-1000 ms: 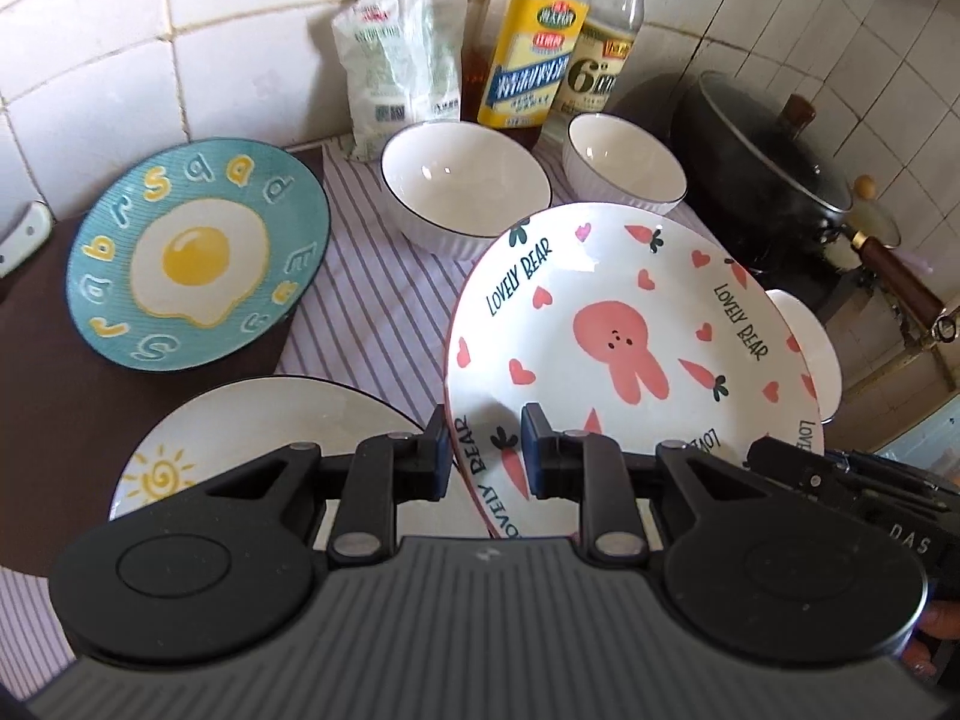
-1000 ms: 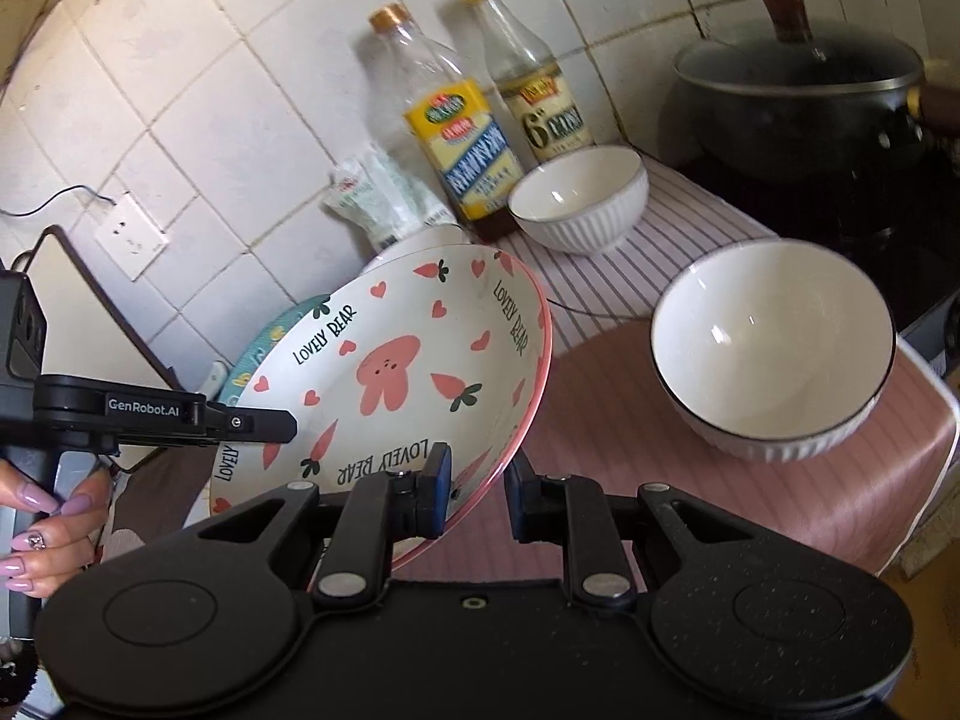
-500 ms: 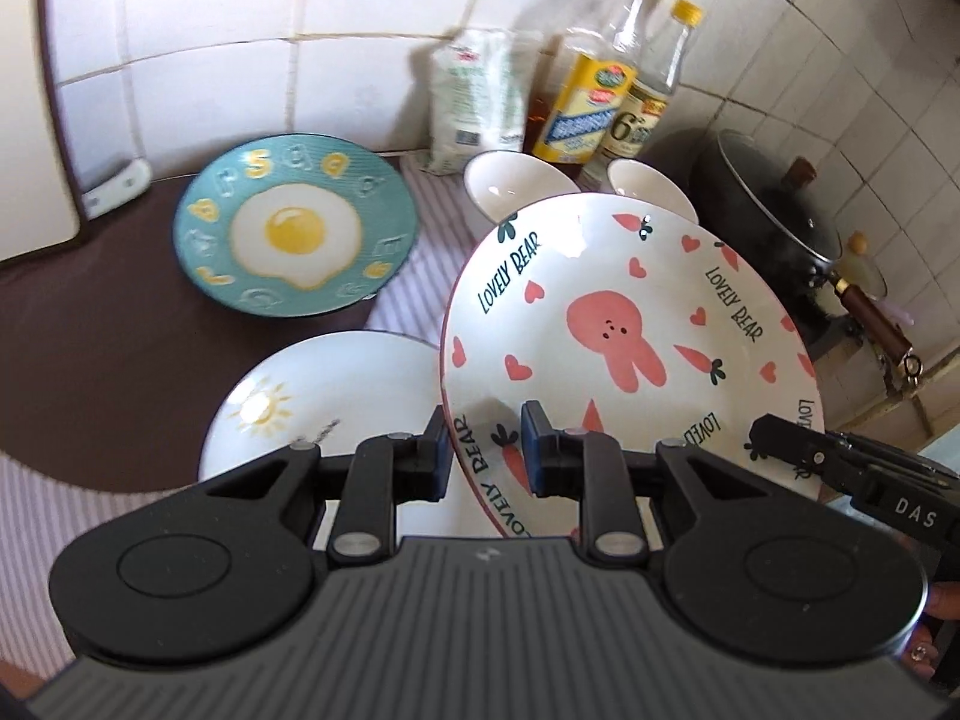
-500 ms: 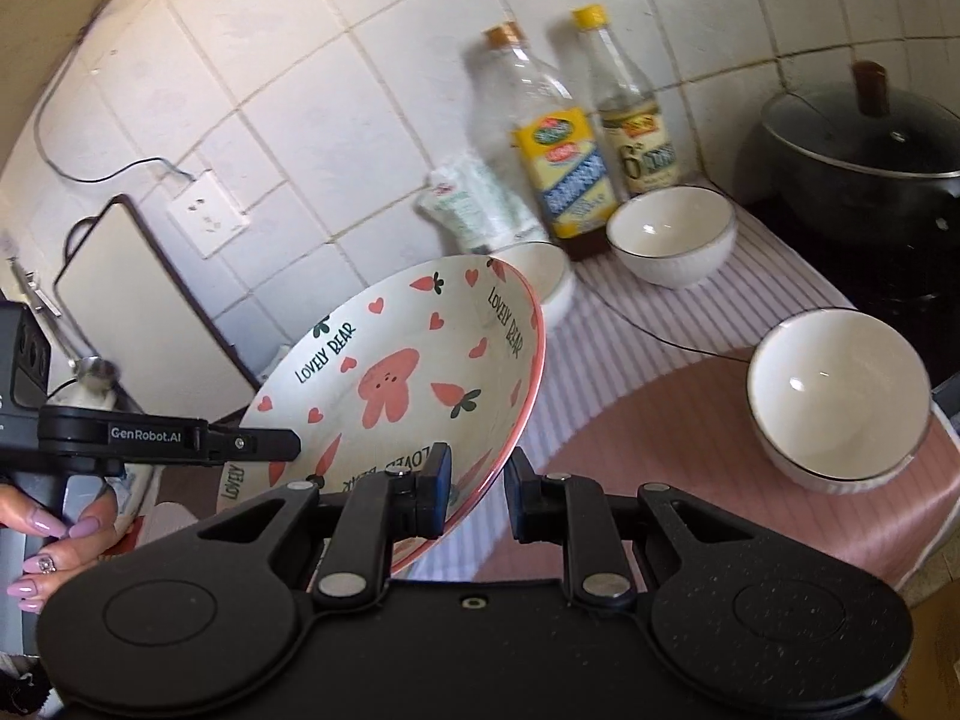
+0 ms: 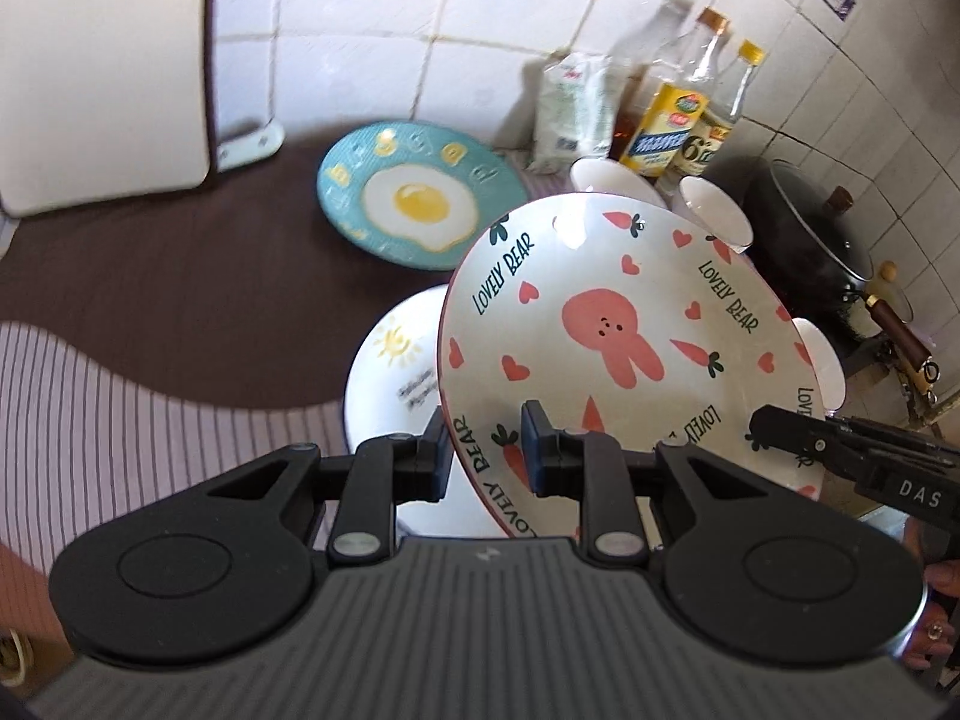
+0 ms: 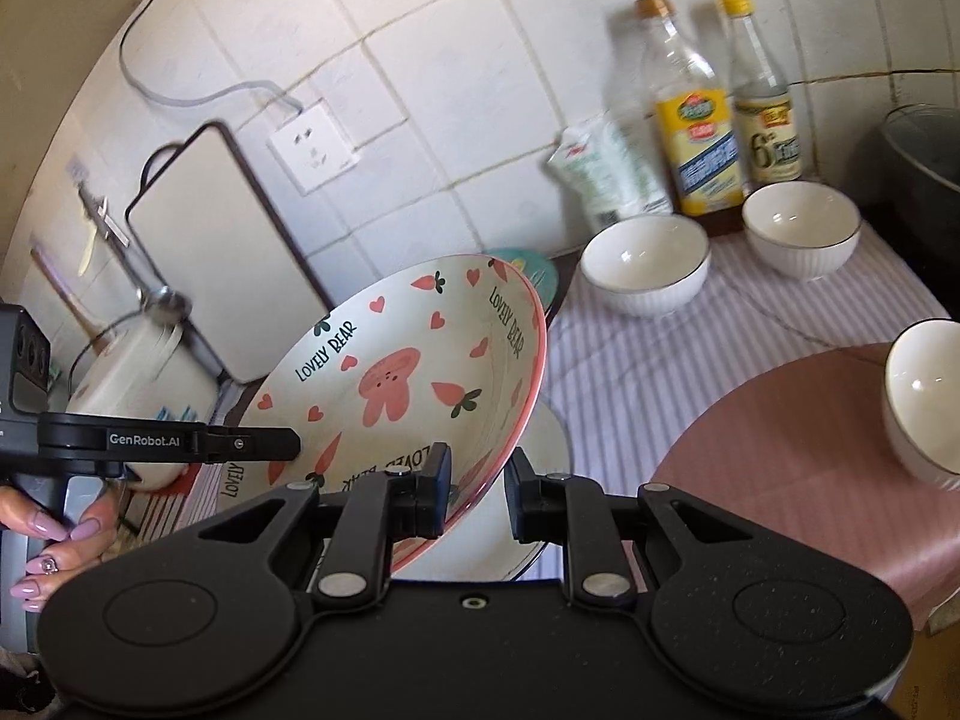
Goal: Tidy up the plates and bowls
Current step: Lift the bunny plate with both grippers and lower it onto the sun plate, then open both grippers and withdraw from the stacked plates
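Observation:
Both grippers hold the pink-rimmed "Lovely Bear" rabbit plate tilted in the air. My left gripper is shut on its near rim. My right gripper is shut on the opposite rim of the same plate. Below it lies a white plate with a sun drawing. A teal fried-egg plate lies further back. Three white bowls stand on the counter: two by the bottles and one at the right.
Two sauce bottles and a bag stand against the tiled wall. A black lidded pot sits at the right. A white cutting board leans on the wall at the left, by a white container.
Both grippers have lifted the rabbit plate higher and carried it left, over the white sun plate. The bowls and pot have shifted right in both views.

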Demonstrator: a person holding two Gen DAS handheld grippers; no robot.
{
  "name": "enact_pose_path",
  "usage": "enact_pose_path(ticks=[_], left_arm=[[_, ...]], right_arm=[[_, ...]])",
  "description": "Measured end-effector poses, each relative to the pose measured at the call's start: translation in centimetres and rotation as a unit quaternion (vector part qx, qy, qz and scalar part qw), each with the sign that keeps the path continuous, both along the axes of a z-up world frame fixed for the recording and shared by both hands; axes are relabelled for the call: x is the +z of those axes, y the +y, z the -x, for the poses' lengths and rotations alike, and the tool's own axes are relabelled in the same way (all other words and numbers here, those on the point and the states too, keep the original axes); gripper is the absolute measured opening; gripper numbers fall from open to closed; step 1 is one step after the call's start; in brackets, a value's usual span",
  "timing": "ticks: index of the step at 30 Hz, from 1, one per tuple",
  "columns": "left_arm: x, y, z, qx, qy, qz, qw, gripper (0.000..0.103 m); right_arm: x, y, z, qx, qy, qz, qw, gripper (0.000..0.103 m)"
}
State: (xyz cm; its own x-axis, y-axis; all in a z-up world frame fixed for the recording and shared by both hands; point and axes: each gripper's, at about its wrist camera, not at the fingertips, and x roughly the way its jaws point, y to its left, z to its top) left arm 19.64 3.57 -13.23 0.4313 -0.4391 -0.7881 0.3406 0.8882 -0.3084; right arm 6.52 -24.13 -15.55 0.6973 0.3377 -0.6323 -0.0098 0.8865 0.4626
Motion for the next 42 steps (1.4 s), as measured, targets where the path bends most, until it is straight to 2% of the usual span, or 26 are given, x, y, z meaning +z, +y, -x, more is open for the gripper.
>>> enact_pose_path(ticks=[3, 6, 15, 23, 30, 35, 37, 40, 42], left_arm=[[-1.7, 1.0, -0.1, 0.008, 0.029, 0.009, 0.9995, 0.022], [-3.4, 1.3, -0.2, 0.021, 0.038, 0.011, 0.999, 0.022], [-6.8, 0.4, -2.1, 0.023, 0.072, -0.007, 0.9971, 0.021], [-8.6, 0.4, -2.9, 0.037, 0.105, -0.018, 0.9936, 0.021], [-8.9, -0.1, -4.1, 0.042, 0.121, -0.03, 0.9913, 0.021], [-9.0, -0.8, -4.6, 0.039, 0.137, -0.042, 0.9889, 0.021], [-9.1, -0.8, -4.7, 0.034, 0.149, -0.043, 0.9874, 0.021], [-9.0, -1.4, -4.3, 0.032, 0.136, -0.057, 0.9886, 0.021], [-9.0, -1.5, -4.2, 0.037, 0.133, -0.061, 0.9886, 0.021]], right_arm=[[-0.6, 0.7, -0.3, 0.009, 0.014, -0.001, 1.0, 0.024], [-1.8, 1.1, -0.8, 0.018, 0.032, 0.0, 0.999, 0.024], [-5.1, 1.2, -2.6, 0.019, 0.074, 0.0, 0.997, 0.024], [-6.7, 2.0, -3.4, 0.023, 0.113, 0.007, 0.993, 0.024], [-7.3, 2.0, -4.9, 0.015, 0.141, 0.003, 0.99, 0.024], [-6.9, 2.3, -6.1, 0.02, 0.152, 0.027, 0.988, 0.025], [-6.7, 2.9, -6.5, 0.029, 0.171, 0.053, 0.983, 0.03], [-6.7, 3.9, -6.0, 0.044, 0.175, 0.092, 0.979, 0.037], [-6.8, 4.0, -5.8, 0.041, 0.171, 0.095, 0.98, 0.038]])
